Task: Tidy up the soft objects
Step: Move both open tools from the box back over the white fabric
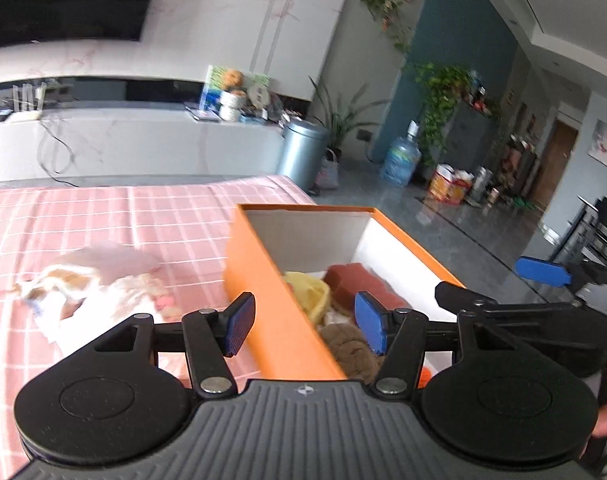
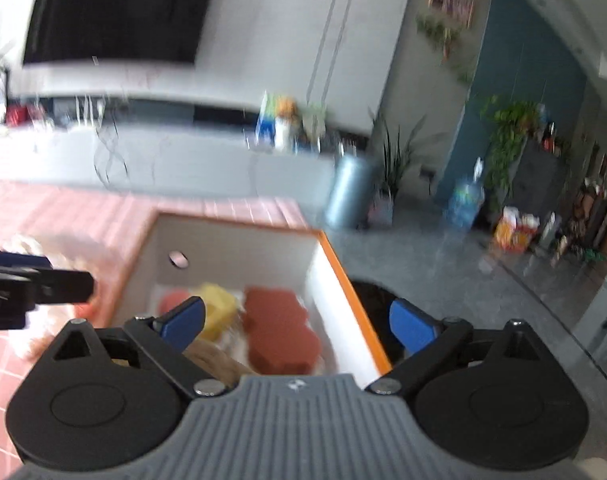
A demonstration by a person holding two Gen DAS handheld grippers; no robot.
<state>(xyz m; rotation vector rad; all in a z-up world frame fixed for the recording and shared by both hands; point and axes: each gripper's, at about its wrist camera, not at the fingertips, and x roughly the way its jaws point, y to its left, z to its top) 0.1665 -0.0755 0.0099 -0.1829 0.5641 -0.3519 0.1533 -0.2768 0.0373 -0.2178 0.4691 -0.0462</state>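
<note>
- Two hand-held grippers hovered at the open orange cardboard box (image 1: 263, 280) with white inner walls, which sat at the right edge of the surface covered in a pink checked cloth (image 1: 103, 216), probably within reach of both hands.
- Left gripper (image 1: 305, 322) straddled the box's near wall, its blue-padded fingers (image 1: 239, 322) moderately spread and holding nothing.
- Right gripper (image 2: 299, 322) hung over the box interior, fingers wide apart and empty, seemingly having no load to keep.
- Inside the box lay a rust-red flat spongy pad (image 2: 281, 330), a yellow soft lump (image 2: 219, 312), a small red piece (image 2: 173, 302) and a brown fuzzy plush (image 1: 351, 350), packed loosely together.
- One white-and-tan plush toy (image 1: 87, 300) with a pale pink cloth over it lay outside on the checked cloth, left of the box, blurred; it looked like the likely next item to collect.
</note>
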